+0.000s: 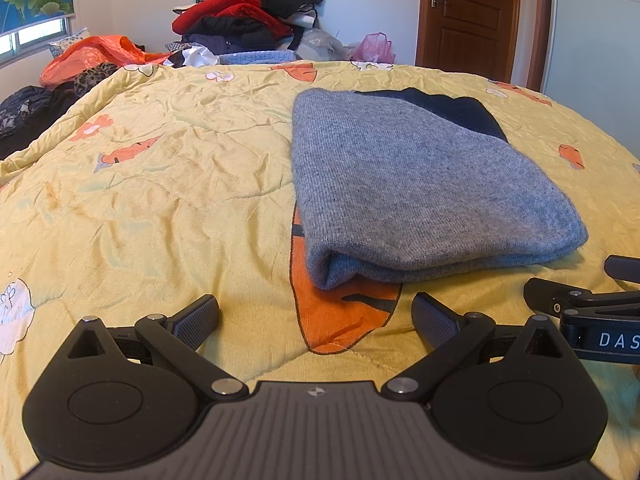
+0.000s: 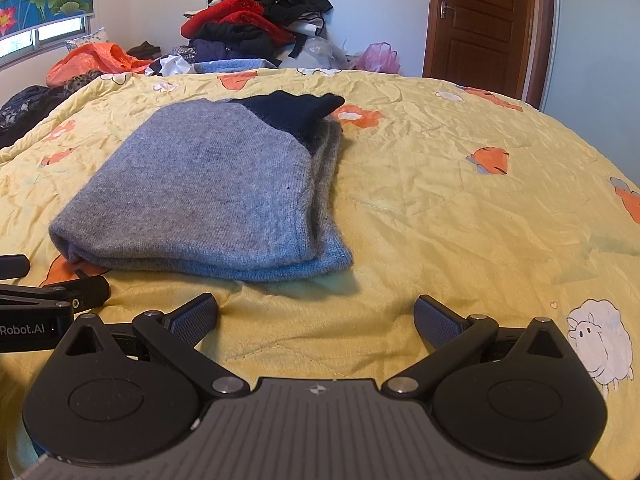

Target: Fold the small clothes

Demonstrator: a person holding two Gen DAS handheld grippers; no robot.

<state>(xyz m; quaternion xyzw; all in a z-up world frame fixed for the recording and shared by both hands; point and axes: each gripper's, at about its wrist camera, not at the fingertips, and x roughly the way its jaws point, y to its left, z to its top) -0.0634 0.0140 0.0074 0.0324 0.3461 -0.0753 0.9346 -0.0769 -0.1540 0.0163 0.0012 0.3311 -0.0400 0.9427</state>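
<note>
A grey knitted sweater (image 1: 416, 184) with a dark navy part at its far end lies folded in layers on the yellow quilt (image 1: 160, 184). In the right wrist view the same sweater (image 2: 212, 188) sits ahead and to the left. My left gripper (image 1: 316, 320) is open, a short way in front of the sweater's near folded edge, with nothing between its fingers. My right gripper (image 2: 316, 320) is open too, just before the sweater's near right corner, empty. Each gripper shows at the edge of the other's view: the right one (image 1: 580, 312) and the left one (image 2: 52, 304).
A tall pile of red, black and dark clothes (image 1: 248, 16) stands beyond the quilt's far edge, with an orange bag (image 1: 96, 56) to its left and a pink bag (image 1: 376, 48) to its right. A brown door (image 1: 468, 16) is at the back right. Bare quilt (image 2: 480, 208) spreads right of the sweater.
</note>
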